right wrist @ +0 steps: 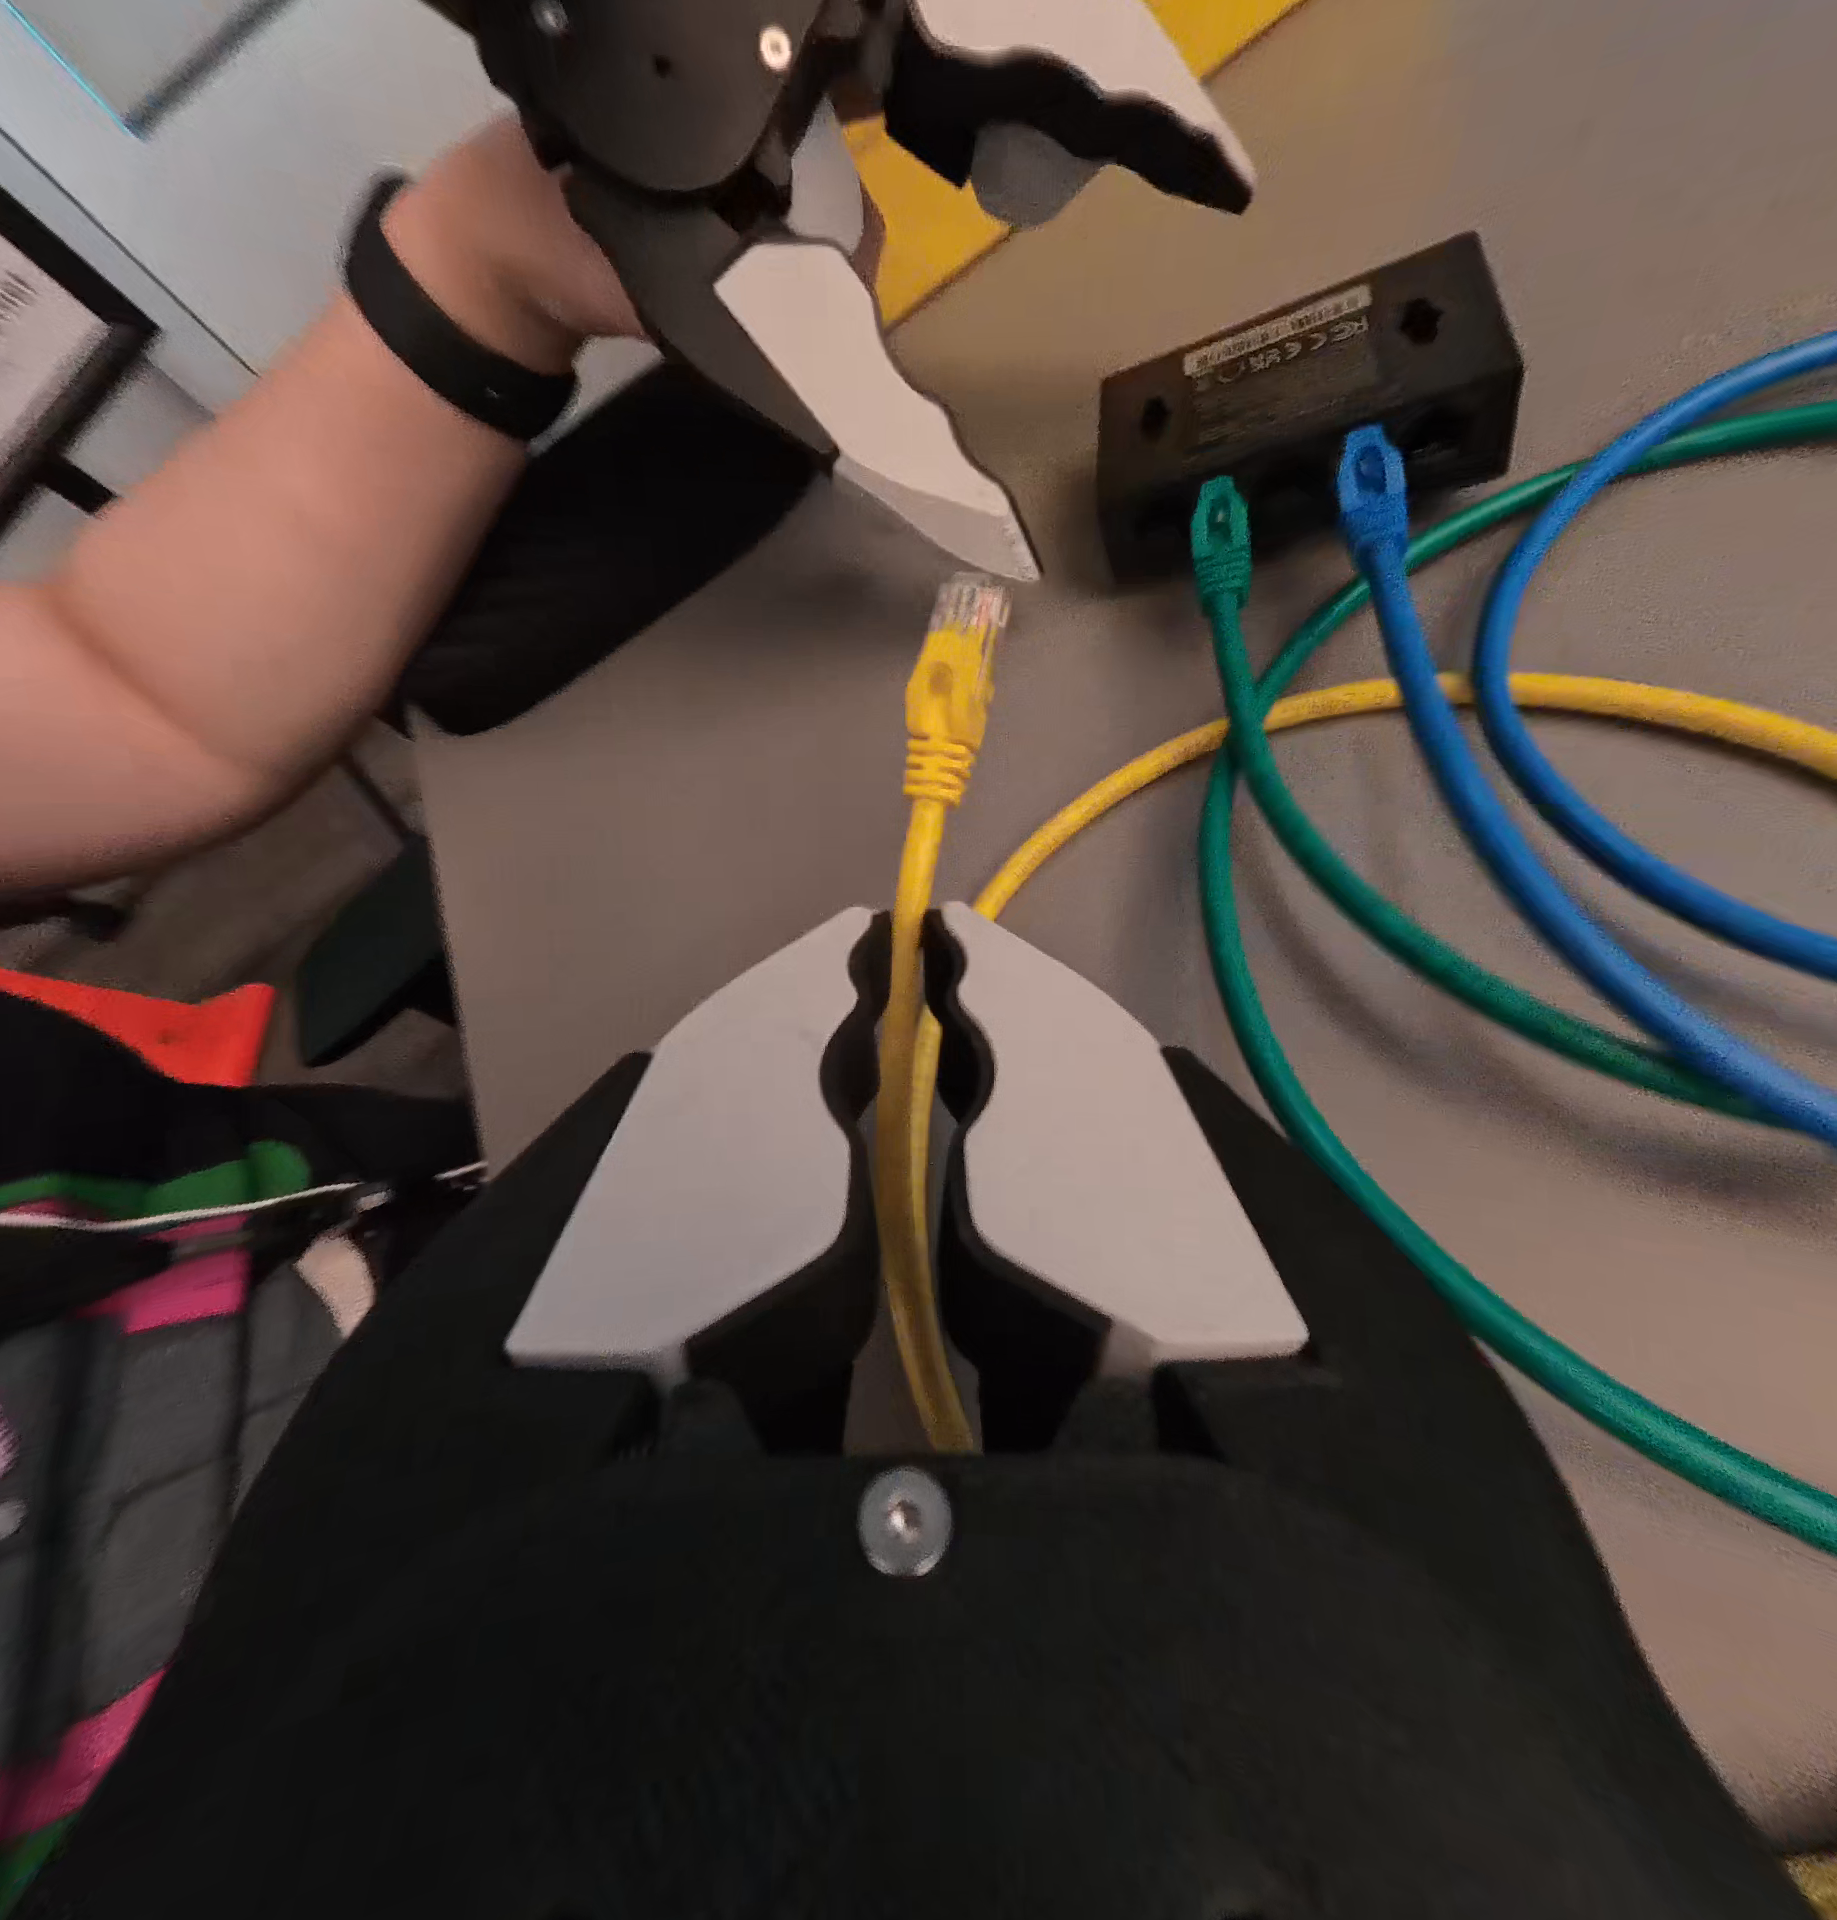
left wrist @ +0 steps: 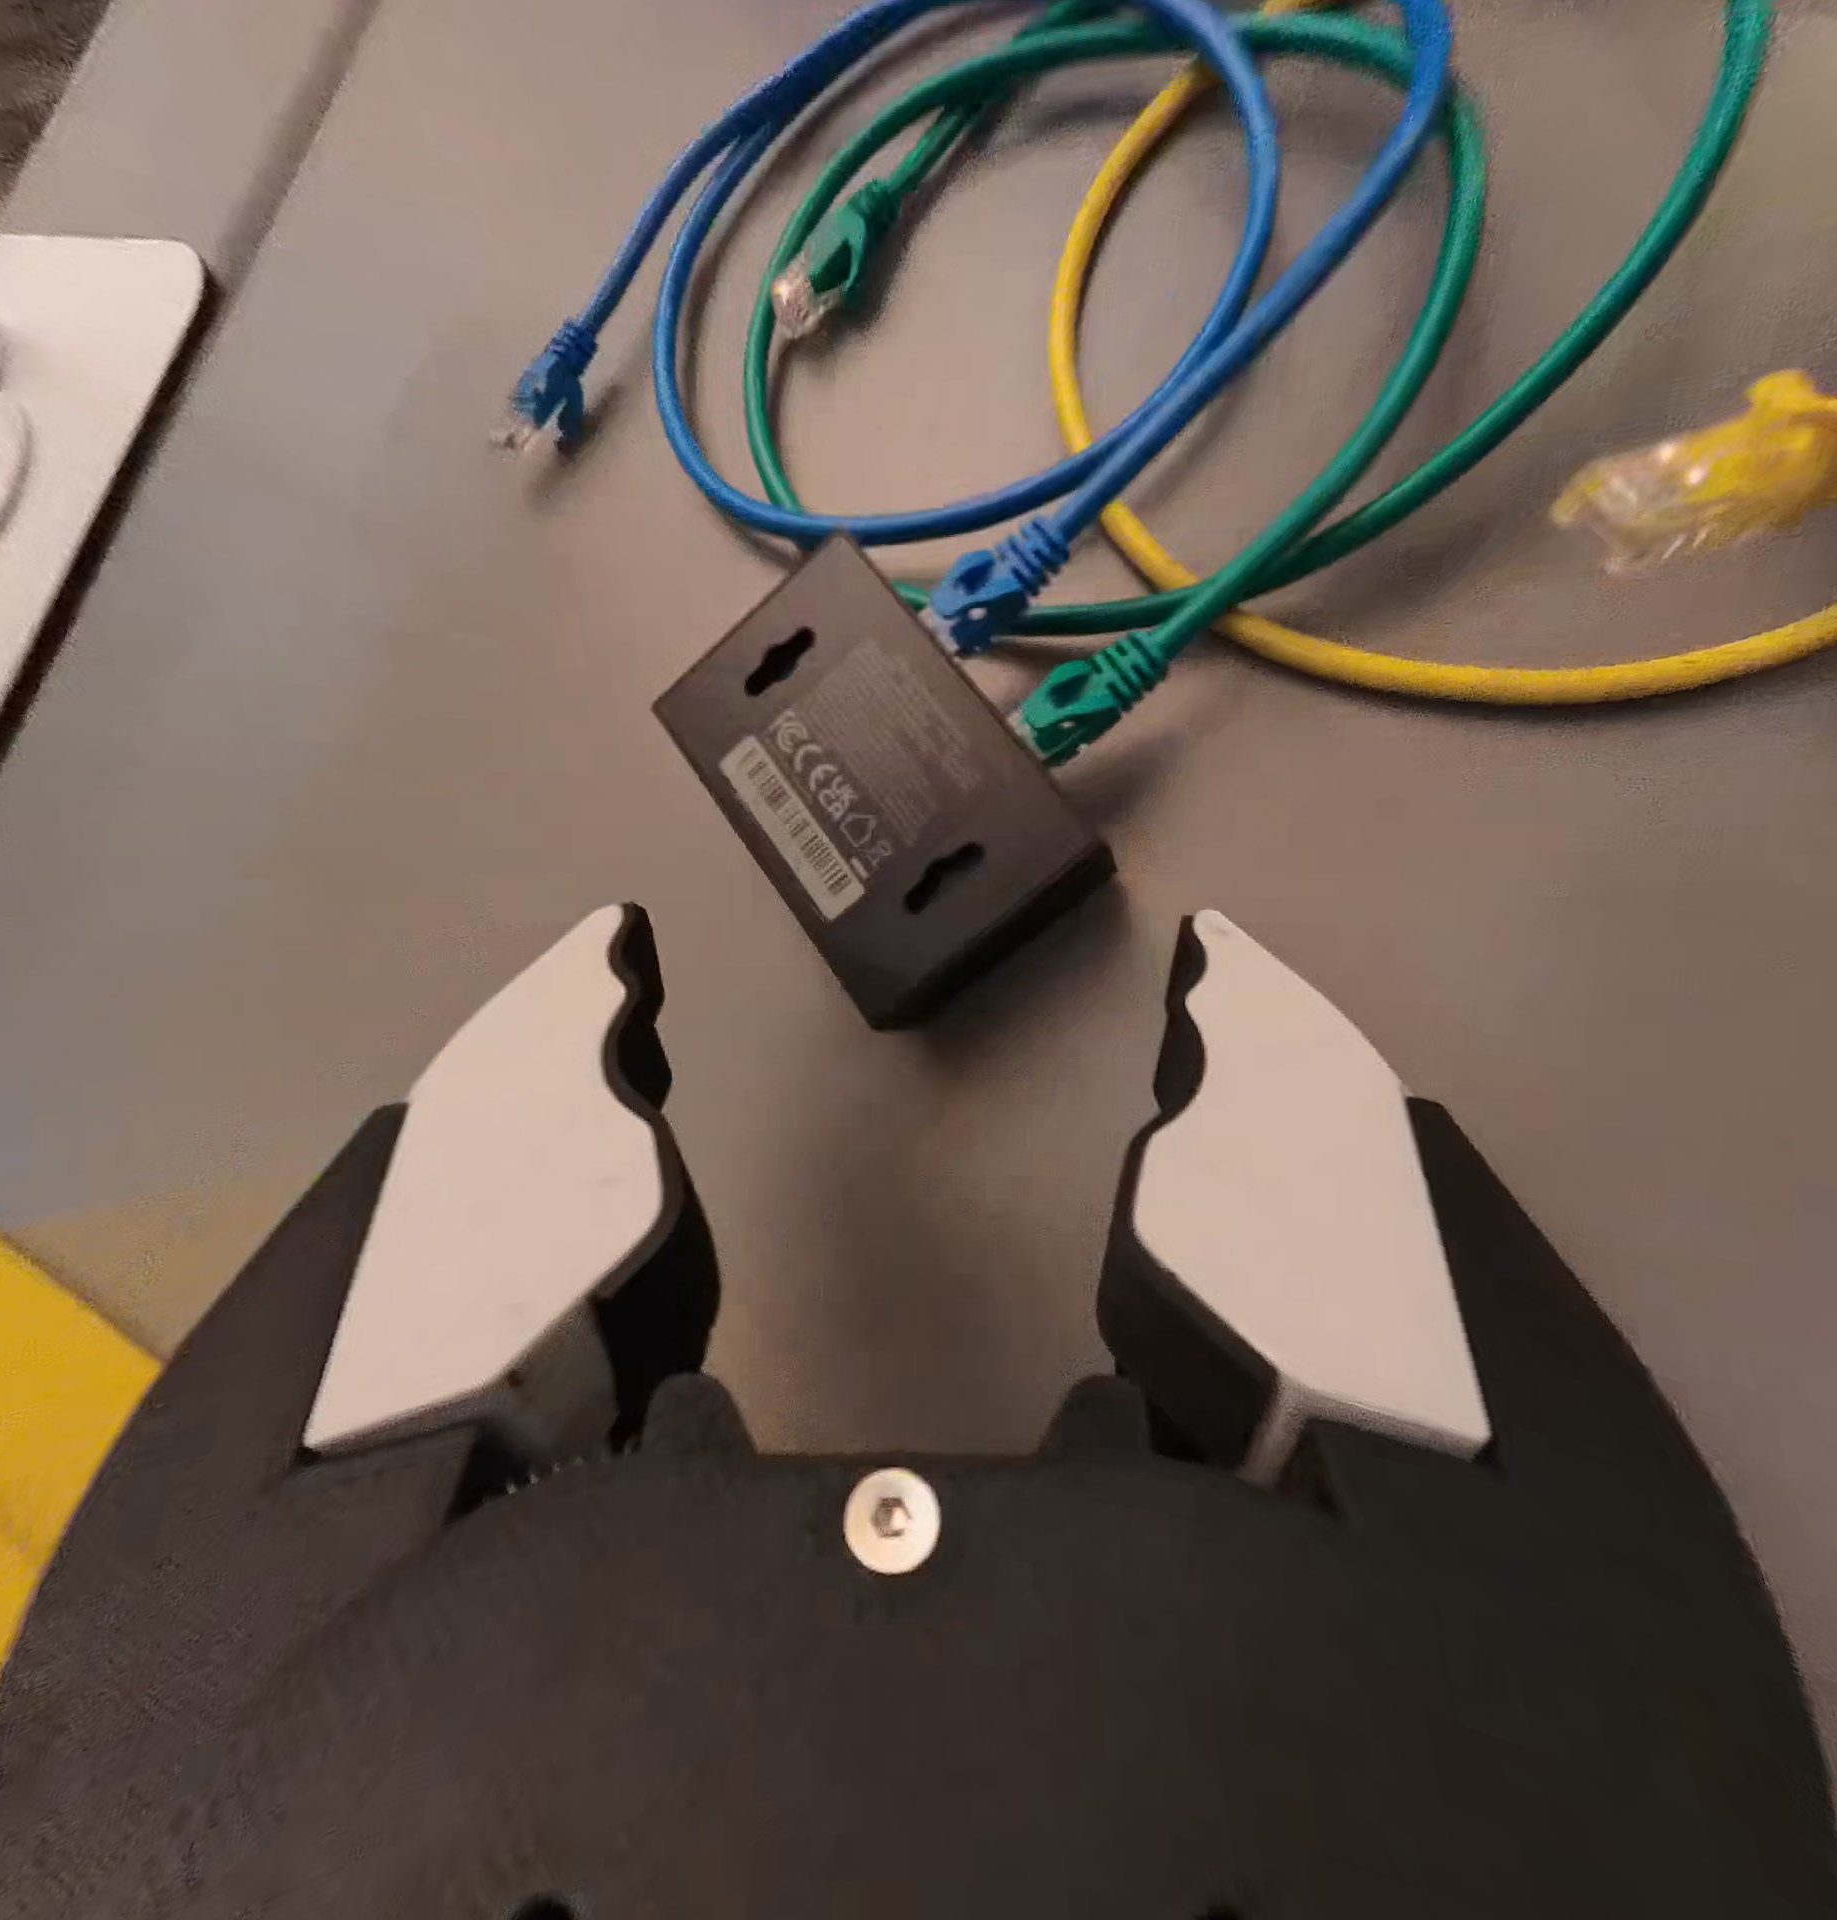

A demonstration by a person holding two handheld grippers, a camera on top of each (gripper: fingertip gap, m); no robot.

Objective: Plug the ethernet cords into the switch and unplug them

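our left gripper (left wrist: 909,925): jaws spread wide, empty, just short of the black switch (left wrist: 883,774) on the grey table (left wrist: 374,623). our right gripper (right wrist: 906,920): clenched on the yellow cord (right wrist: 919,862), plug free. green cord (right wrist: 1220,530) and blue cord (right wrist: 1371,488) sit plugged into the switch.

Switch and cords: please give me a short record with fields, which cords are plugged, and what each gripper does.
switch: black box on the grey table, label side up
green cord: one plug in the switch, other end loose
blue cord: one plug in the switch, other end loose
yellow cord: plug free, not in the switch
right gripper: shut on the yellow cord behind its plug
left gripper: open, empty, near the switch
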